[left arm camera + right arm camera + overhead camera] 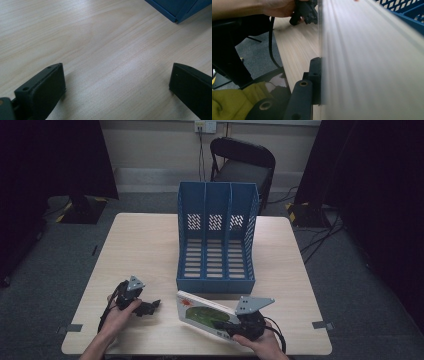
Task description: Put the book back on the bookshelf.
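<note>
Right tongs (225,325) clamp a thin green-covered book (202,312) near the worktop's (145,245) front edge; left tongs (150,306) rest apart. The book likely goes upright into 1 slot of the blue 3-slot plastic file rack (216,237).

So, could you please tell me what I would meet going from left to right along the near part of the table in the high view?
Left hand-held gripper → book → right hand-held gripper, clamped on the book's near right corner.

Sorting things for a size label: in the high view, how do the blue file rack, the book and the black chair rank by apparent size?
1. Blue file rack
2. Black chair, though it stands farther off
3. Book
</note>
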Available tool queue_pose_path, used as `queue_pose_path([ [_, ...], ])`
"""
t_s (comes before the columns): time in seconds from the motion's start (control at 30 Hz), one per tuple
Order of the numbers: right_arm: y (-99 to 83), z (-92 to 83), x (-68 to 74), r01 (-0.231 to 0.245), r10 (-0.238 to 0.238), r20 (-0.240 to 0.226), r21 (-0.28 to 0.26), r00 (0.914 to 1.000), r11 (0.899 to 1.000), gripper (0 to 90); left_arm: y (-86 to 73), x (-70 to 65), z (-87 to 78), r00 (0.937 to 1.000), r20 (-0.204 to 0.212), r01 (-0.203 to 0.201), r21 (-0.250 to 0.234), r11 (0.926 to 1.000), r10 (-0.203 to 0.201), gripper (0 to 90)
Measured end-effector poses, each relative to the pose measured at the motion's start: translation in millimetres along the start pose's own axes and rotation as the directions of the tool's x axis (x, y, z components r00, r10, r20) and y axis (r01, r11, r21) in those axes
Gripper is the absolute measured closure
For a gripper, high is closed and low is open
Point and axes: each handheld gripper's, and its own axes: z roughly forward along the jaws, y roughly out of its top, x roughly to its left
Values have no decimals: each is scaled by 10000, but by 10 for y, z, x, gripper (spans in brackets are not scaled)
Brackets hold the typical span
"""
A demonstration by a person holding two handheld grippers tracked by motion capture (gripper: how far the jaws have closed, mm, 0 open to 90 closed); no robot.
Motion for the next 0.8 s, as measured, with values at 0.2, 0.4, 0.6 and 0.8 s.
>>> queue_pose_path([
  [0.2, 81, -24, 55, 27, -26, 46, -145, 10000, 9999, 764, -1, -3, 3, 10000, 5, 52, -45, 10000, -52, 0],
  [0.4, 163, -76, 57, -17, 27, 235, -392, 9997, 9992, 764, 0, 1, 0, 10000, 3, -20, -2, 10000, 20, 0],
  [0.6, 298, -198, 41, 126, -89, 528, -695, 9986, 9975, 764, 0, -1, 1, 10000, -1, 6, -9, 10000, -6, 0],
  [0.8, 413, -330, -2, 208, -104, 873, -1182, 9961, 9928, 764, 0, 1, 0, 10000, 3, -20, -9, 10000, 20, 0],
])
